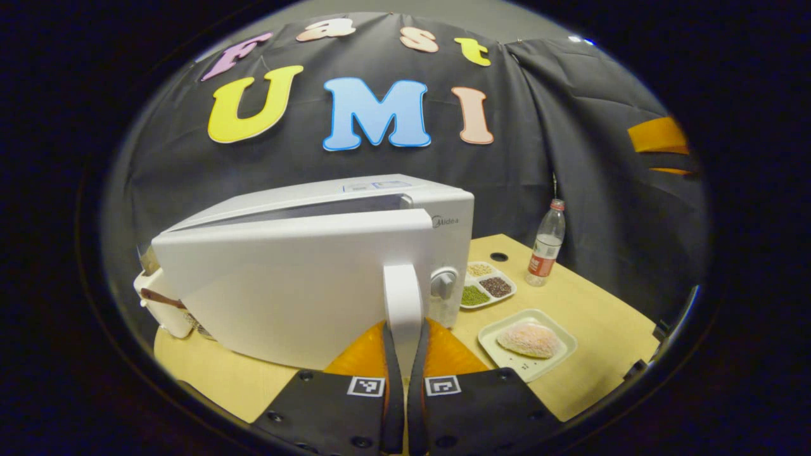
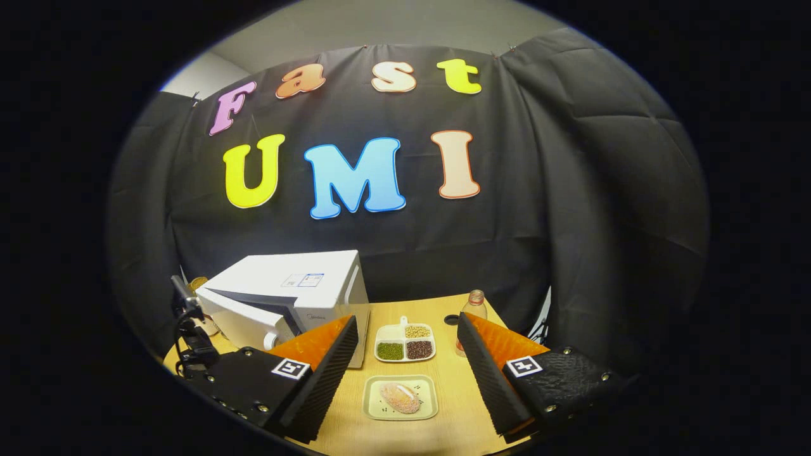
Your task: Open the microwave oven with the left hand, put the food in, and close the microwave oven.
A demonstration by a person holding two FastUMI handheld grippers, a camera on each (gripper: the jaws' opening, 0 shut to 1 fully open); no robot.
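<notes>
The white microwave (image 1: 317,209) stands on the table with its door (image 1: 285,285) swung partly open towards me. My left gripper (image 1: 403,323) is shut on the door's upright white handle (image 1: 403,291), a finger on each side. To the right, a pale tray (image 1: 557,361) holds a pinkish piece of food (image 1: 529,340). In the right gripper view, my right gripper (image 2: 405,320) hangs open above the table with nothing in it, and the food (image 2: 399,397) lies on its tray below and between the fingers. The microwave (image 2: 285,285) is at the left, with the left gripper (image 2: 190,339) at its door.
A divided dish (image 1: 486,285) of grains and beans sits beside the microwave, also seen as the dish (image 2: 405,342) behind the food tray. A plastic bottle (image 1: 546,244) stands near the back right of the wooden table (image 1: 602,316). A white object (image 1: 161,304) sits left of the microwave.
</notes>
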